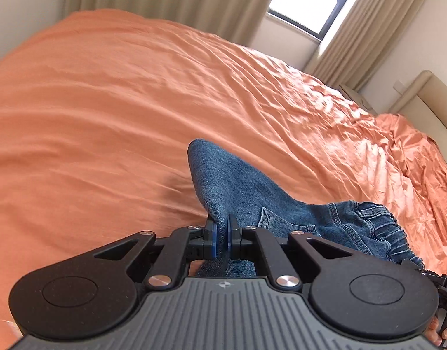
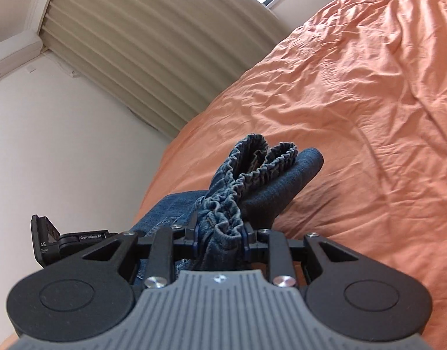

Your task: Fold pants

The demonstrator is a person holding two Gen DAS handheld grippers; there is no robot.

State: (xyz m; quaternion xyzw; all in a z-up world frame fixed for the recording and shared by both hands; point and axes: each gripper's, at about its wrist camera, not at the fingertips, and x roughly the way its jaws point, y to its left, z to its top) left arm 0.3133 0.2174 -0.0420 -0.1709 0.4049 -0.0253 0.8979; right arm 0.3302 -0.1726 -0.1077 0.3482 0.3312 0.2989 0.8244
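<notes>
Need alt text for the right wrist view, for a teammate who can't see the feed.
The right gripper is shut on the bunched elastic waistband of blue denim pants, above a wrinkled orange bedspread. Beige curtains and a pale wall fill the left; part of the left gripper shows at the lower left.

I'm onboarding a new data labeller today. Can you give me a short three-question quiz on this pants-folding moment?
1. True or false: the left hand-held gripper is shut on the jeans.
2. Which part of the jeans does the right hand-held gripper grip? A. a leg hem B. the gathered elastic waistband C. a belt
3. Fill in: the jeans are held over an ______ bedsheet.

Key: 1 true. 2 B. 3 orange.
</notes>
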